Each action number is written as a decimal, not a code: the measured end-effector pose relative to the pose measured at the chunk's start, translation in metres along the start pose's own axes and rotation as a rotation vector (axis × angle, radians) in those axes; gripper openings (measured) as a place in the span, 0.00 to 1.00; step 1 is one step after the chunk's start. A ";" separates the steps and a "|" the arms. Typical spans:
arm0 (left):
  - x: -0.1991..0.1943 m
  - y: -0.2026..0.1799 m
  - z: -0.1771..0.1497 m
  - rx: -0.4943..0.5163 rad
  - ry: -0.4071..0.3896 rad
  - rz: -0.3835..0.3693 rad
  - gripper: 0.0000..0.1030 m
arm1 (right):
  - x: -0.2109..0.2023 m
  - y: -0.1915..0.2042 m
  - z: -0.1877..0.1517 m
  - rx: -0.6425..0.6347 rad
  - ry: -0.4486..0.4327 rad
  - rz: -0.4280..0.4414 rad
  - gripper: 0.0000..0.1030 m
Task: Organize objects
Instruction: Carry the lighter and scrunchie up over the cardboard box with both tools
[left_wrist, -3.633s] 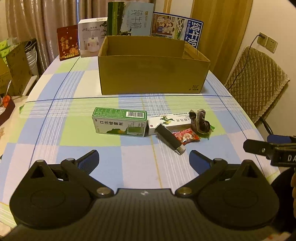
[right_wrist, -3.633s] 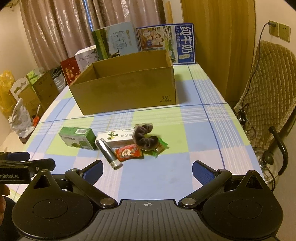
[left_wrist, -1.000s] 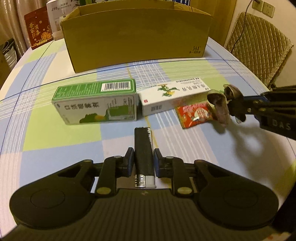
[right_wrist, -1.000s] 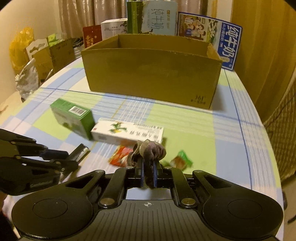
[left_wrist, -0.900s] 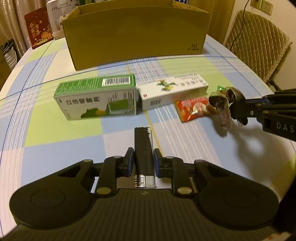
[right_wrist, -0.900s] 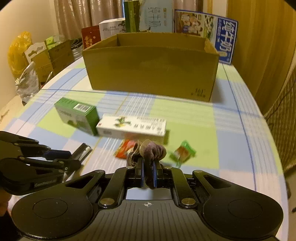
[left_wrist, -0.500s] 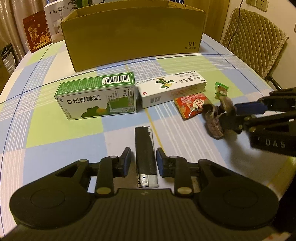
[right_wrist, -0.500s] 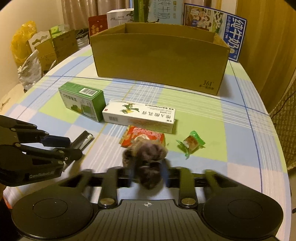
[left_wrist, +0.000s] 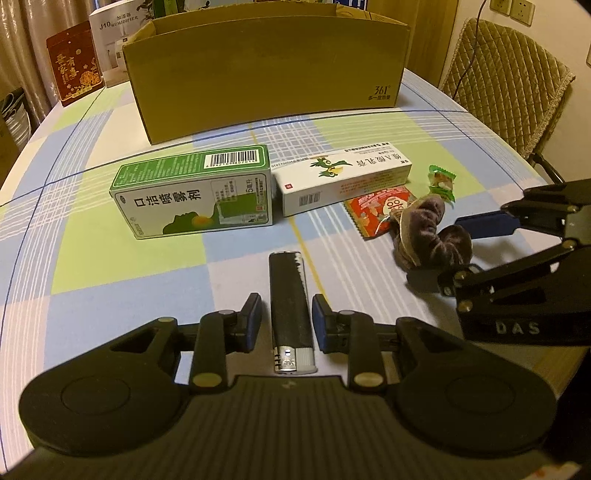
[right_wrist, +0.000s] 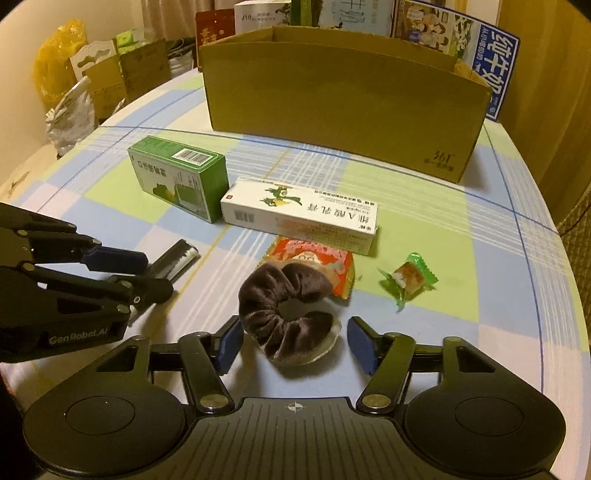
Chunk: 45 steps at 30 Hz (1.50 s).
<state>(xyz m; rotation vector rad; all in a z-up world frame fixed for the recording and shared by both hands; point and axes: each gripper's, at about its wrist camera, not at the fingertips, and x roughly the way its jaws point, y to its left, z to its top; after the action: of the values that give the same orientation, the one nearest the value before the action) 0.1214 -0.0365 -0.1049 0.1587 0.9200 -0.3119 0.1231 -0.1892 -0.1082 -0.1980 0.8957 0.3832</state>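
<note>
So we've got a black lighter (left_wrist: 289, 301) lying flat, metal end nearest, and a brown velvet scrunchie (right_wrist: 286, 308) flat to its right, overlapping a red snack packet (right_wrist: 325, 258). Further back sit a green box (left_wrist: 195, 194), a white box (left_wrist: 341, 179) and a green candy (right_wrist: 408, 278), then an open cardboard box (right_wrist: 343, 103).

Scrunchie (right_wrist: 286, 314): plush brown velvet cloth. Lighter (left_wrist: 290, 295): glossy black plastic body, bright metal cap. Far box (left_wrist: 266, 66): matt cardboard. Candy wrapper (right_wrist: 408, 278): shiny green film.

Checked tablecloth (left_wrist: 92, 266) carries cardboard box (left_wrist: 266, 62), lighter (left_wrist: 290, 302), scrunchie (right_wrist: 288, 310).
</note>
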 end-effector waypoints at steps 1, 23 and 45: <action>0.000 -0.001 0.000 0.003 -0.003 0.001 0.24 | 0.001 0.000 0.000 -0.001 0.000 -0.001 0.40; -0.036 -0.003 0.006 -0.038 -0.025 0.004 0.17 | -0.041 -0.007 0.006 0.071 -0.076 -0.041 0.18; -0.094 -0.008 0.021 -0.095 -0.111 -0.011 0.17 | -0.092 0.003 0.009 0.072 -0.145 -0.063 0.18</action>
<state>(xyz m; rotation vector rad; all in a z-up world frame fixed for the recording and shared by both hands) 0.0812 -0.0306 -0.0171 0.0483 0.8243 -0.2839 0.0767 -0.2057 -0.0297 -0.1305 0.7576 0.3022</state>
